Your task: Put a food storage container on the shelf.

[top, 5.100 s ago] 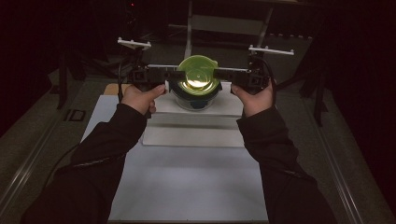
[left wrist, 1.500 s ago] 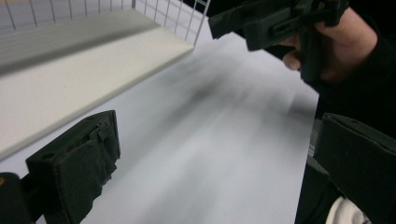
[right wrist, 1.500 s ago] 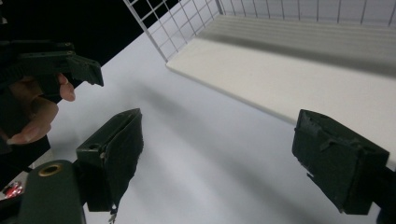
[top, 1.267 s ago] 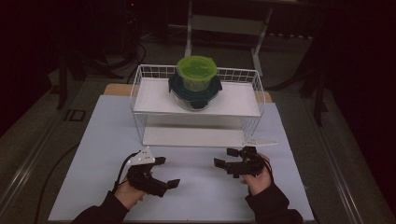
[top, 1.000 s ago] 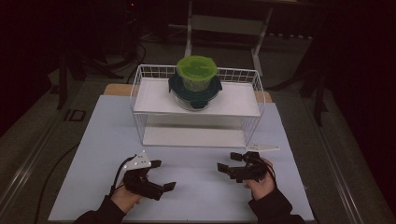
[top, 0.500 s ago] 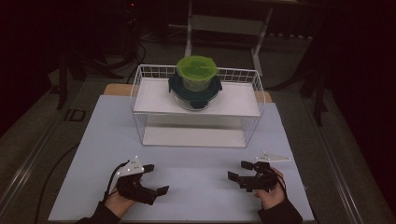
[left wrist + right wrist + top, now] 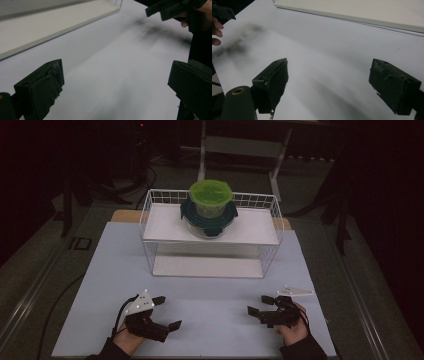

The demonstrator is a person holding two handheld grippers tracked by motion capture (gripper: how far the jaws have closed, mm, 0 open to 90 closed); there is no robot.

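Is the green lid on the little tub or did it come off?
On. The green lid sits flat on its tub, which stands on the bigger tub in the wire basket.

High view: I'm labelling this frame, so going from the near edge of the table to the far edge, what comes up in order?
Left gripper and right gripper → bare white table → wire basket with stacked containers.

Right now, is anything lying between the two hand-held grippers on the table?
No. In the high view, bare white tabletop separates the left hand-held gripper from the right hand-held gripper.
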